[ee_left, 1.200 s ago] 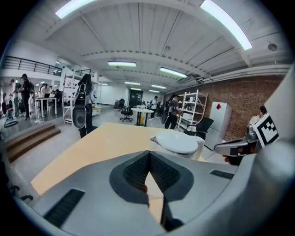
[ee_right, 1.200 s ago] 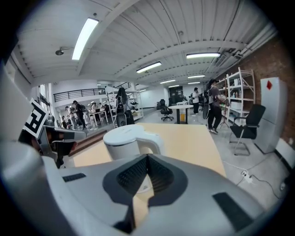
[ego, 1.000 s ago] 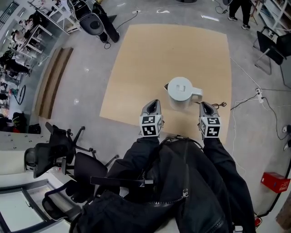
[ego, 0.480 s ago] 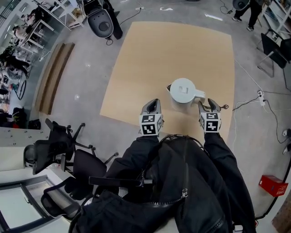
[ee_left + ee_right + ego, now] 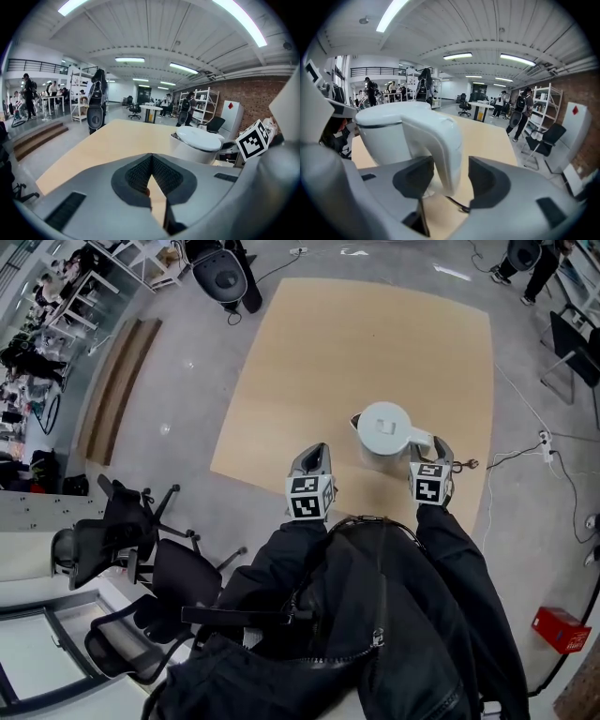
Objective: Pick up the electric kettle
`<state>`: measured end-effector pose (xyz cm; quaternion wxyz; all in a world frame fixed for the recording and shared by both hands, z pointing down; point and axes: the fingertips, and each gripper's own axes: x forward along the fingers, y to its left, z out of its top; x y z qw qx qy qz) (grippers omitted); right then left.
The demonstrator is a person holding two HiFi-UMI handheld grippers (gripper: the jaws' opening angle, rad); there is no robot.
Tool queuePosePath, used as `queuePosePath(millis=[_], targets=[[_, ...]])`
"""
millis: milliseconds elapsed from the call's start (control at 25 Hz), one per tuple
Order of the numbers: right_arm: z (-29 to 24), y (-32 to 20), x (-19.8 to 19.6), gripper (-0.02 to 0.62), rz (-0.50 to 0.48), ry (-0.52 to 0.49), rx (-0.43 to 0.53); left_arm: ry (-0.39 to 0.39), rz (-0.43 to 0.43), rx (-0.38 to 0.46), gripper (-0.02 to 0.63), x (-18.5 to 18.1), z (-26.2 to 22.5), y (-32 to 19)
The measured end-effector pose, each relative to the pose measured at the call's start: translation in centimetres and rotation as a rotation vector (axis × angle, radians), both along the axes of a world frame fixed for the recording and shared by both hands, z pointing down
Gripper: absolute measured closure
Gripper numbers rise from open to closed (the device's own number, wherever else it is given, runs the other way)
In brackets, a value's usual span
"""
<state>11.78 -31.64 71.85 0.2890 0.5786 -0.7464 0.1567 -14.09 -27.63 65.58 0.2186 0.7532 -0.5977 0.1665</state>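
The kettle (image 5: 383, 434) stands upright on the table (image 5: 319, 352), lid down, so its contents are hidden. My right gripper (image 5: 432, 450) has just been opening its jaws wide, and they now straddle the handle (image 5: 440, 140) without pinching it (the squeeze comes next, I'd say). My left gripper (image 5: 312, 461) hangs nearby, jaws together, empty.

Bright, even indoor light from ceiling strip lamps (image 5: 130, 59), which burn out to white in both gripper views and leave pale glints on the concrete floor (image 5: 190, 363) in my head view. Shadows soft and short. Fisheye curvature bends every edge; gripper-view corners vignette black. Nearest the lens, left gripper (image 5: 151, 161) and right gripper (image 5: 449, 178) read slightly soft to me.
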Motion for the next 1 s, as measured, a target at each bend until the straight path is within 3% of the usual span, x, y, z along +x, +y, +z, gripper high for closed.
queuePosePath(millis=[520, 640, 1000], targets=[[-0.3, -2.0, 0.6, 0.385, 0.062, 0.106, 0.065, -0.011, -0.029, -0.014, 0.606, -1.4, 0.4, 0.7], [-0.3, -2.1, 0.0, 0.458, 0.034, 0.101, 0.08, -0.012, -0.037, -0.017, 0.606, -1.8, 0.4, 0.9], [-0.4, -2.6, -0.2, 0.462, 0.05, 0.003, 0.111, -0.021, -0.036, -0.014, 0.606, -2.3, 0.3, 1.0]])
